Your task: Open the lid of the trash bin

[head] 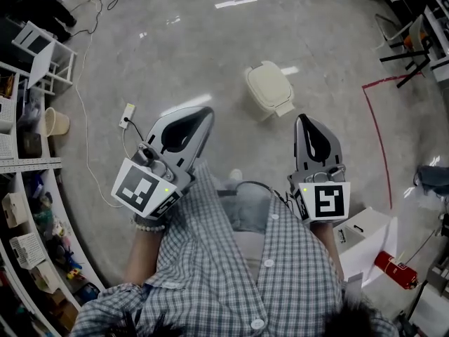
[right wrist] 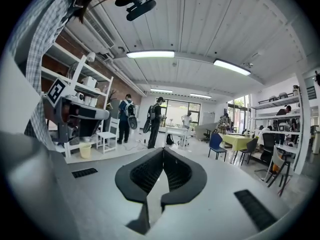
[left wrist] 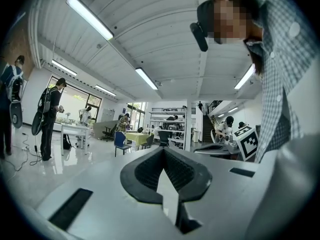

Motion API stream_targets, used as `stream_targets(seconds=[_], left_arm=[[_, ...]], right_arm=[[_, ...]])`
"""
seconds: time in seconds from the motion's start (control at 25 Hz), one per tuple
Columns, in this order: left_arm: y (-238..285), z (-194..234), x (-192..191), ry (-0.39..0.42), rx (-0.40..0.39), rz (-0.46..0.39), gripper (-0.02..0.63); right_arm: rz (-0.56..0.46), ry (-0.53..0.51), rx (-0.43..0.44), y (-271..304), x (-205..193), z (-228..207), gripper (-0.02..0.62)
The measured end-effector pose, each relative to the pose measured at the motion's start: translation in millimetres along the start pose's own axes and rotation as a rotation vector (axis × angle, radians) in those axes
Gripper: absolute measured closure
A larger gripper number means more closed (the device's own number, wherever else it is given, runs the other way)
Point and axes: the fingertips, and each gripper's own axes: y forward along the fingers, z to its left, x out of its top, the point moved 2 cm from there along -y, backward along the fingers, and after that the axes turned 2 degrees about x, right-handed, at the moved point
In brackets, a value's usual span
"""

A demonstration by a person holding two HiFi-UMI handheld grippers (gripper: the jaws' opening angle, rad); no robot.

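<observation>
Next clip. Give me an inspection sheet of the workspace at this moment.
Surface: glossy grey floor.
Job's things: cream trash bin stands on the floor, closed, untouched.
Clutter: beige bucket, red fire extinguisher.
Grippers: left gripper and right gripper both shut, empty, held short of the bin.
Cables: power strip and a white cable lie on the floor.
Surroundings: stocked shelves at left, red tape line at right.

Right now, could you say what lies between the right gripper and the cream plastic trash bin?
In the head view, only bare grey floor separates the right gripper from the cream plastic trash bin.
</observation>
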Motion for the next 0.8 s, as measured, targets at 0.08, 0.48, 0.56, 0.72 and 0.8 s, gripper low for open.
stream_targets(seconds=[0.08, 0.48, 0.56, 0.72, 0.8], left_arm=[[8, -2, 4, 0.005, -0.011, -0.011, 0.601], [32, 8, 9, 0.034, -0.038, -0.01, 0.601], [37, 13, 10, 0.046, -0.044, -0.007, 0.601], [48, 36, 17, 0.046, -0.061, -0.023, 0.601], [59, 47, 17, 0.041, -0.08, -0.025, 0.601]], right_arm=[[-0.005, 0.007, -0.007, 1, -2, -7, 0.577], [-0.017, 0.022, -0.051, 15, -4, -28, 0.577], [-0.015, 0.019, -0.063, 19, -4, -32, 0.577], [-0.02, -0.011, -0.094, 35, 2, -36, 0.577], [-0.013, -0.005, -0.117, 42, 2, -40, 0.577]])
